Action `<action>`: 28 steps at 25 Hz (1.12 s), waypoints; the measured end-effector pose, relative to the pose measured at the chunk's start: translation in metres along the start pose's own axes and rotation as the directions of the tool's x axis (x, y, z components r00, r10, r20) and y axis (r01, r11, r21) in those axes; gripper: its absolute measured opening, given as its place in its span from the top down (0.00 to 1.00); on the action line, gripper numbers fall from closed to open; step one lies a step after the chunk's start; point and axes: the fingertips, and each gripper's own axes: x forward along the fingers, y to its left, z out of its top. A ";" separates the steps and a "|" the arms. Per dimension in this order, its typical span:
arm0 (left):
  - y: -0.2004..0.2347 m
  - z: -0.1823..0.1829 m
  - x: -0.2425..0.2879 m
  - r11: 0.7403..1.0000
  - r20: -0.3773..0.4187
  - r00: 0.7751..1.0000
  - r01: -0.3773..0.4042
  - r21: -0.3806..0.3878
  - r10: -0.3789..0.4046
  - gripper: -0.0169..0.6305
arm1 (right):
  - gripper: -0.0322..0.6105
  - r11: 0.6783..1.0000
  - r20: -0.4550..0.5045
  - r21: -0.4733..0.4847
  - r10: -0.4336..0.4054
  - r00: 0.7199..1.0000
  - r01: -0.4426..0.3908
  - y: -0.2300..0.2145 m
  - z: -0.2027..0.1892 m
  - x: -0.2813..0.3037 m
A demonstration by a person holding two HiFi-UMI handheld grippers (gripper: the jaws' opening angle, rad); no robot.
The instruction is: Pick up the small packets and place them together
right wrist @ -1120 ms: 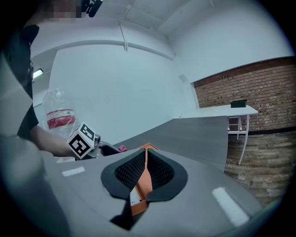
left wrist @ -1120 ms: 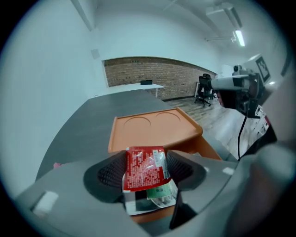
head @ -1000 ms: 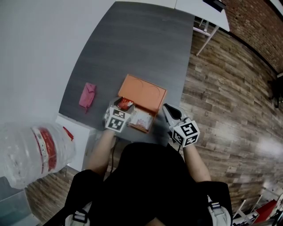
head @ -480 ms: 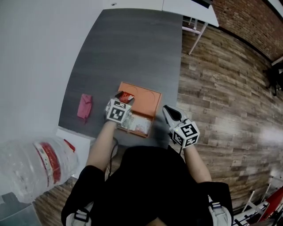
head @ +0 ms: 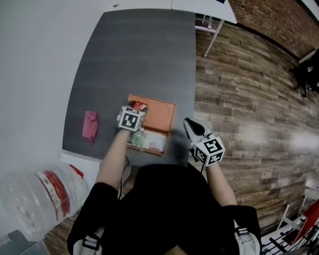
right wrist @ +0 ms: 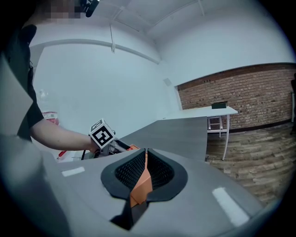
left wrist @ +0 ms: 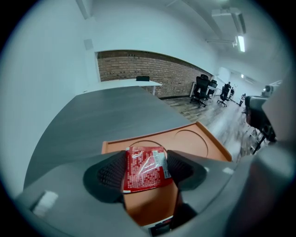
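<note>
My left gripper (head: 136, 106) is shut on a small red packet (head: 140, 105), held by its edges between both pads and hanging over the far left part of an orange tray (head: 163, 112). The left gripper view shows the red packet (left wrist: 145, 168) spanning the jaws, with the tray (left wrist: 196, 141) below. Several pale packets (head: 147, 141) lie at the tray's near end. A pink packet (head: 90, 124) lies on the grey table (head: 139, 55) to the left. My right gripper (head: 192, 127) is shut and empty, off the table's right edge; its pads meet in the right gripper view (right wrist: 144, 169).
A big clear water bottle (head: 37, 196) with a red label stands at the lower left beside the table. Wooden floor (head: 249, 99) lies to the right. A white desk (head: 204, 7) stands beyond the table's far end.
My left gripper has carried the red packet from the tray's near left corner toward its far left part. The head view has shifted. The right gripper has stayed put.
</note>
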 end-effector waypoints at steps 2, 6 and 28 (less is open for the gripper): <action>0.000 -0.003 0.004 1.000 -0.014 1.000 0.002 -0.008 -0.002 0.54 | 0.93 1.000 -0.004 0.002 -0.007 1.000 0.007 -0.002 -0.001 -0.001; 0.002 -0.005 0.006 1.000 -0.023 1.000 0.009 -0.024 -0.010 0.50 | 0.93 1.000 -0.013 0.010 -0.008 1.000 0.008 -0.002 -0.004 0.000; -0.003 0.025 -0.098 0.989 0.389 0.921 0.037 -0.140 0.021 0.59 | 0.93 0.991 0.011 -0.072 0.109 0.994 -0.108 0.032 0.021 0.019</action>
